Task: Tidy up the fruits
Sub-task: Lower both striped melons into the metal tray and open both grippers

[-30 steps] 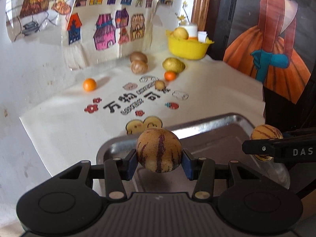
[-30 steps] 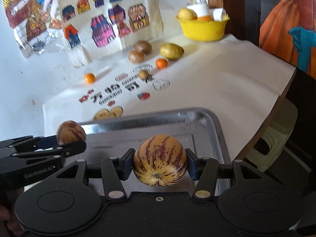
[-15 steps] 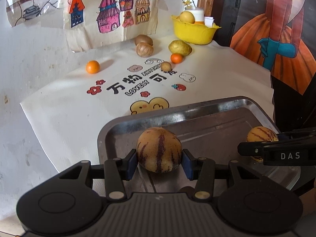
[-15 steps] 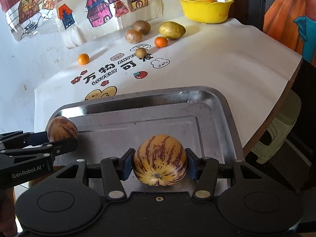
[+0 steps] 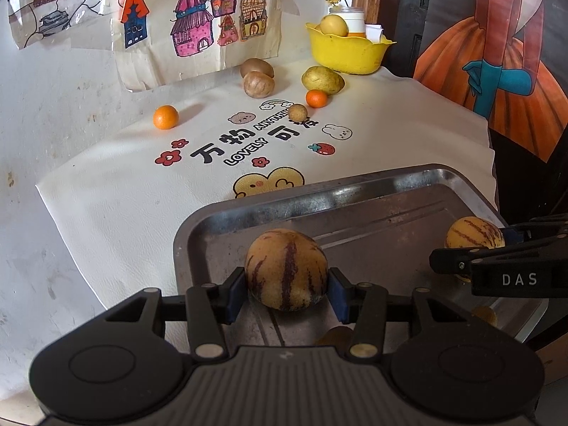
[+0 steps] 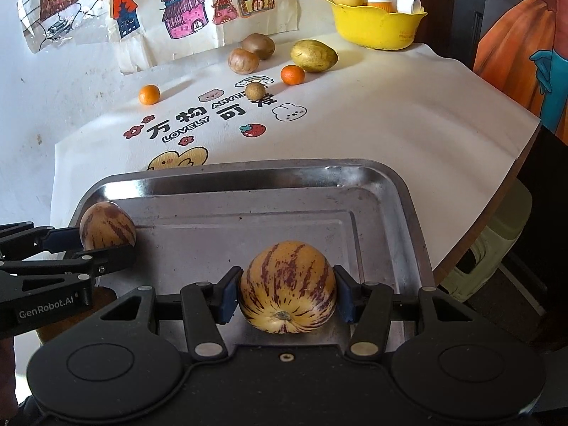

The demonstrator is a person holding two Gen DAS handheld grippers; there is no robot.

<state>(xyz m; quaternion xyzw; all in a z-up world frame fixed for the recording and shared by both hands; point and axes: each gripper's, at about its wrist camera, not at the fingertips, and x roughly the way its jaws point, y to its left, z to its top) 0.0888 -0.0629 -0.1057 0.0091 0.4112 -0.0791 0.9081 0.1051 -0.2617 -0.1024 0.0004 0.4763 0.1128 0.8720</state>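
My left gripper (image 5: 287, 289) is shut on a tan striped melon (image 5: 285, 269) and holds it over the left part of the steel tray (image 5: 319, 191). My right gripper (image 6: 287, 293) is shut on a yellow purple-striped melon (image 6: 287, 285) over the tray's (image 6: 248, 177) near right part. Each gripper shows in the other view: the right one with its melon (image 5: 474, 232) at the right, the left one with its melon (image 6: 106, 225) at the left. Whether the melons touch the tray floor is unclear.
On the white printed cloth (image 6: 372, 117) beyond the tray lie two small oranges (image 6: 149, 94) (image 6: 292, 74), two brown round fruits (image 6: 243, 60), a small tan ball (image 6: 255, 90) and a green-yellow mango (image 6: 313, 55). A yellow bowl (image 6: 376, 25) stands at the back right. The table edge drops off on the right.
Both grippers, each still holding its melon, have come lower and closer over the tray; the view has tilted down and the tray fills more of both views.
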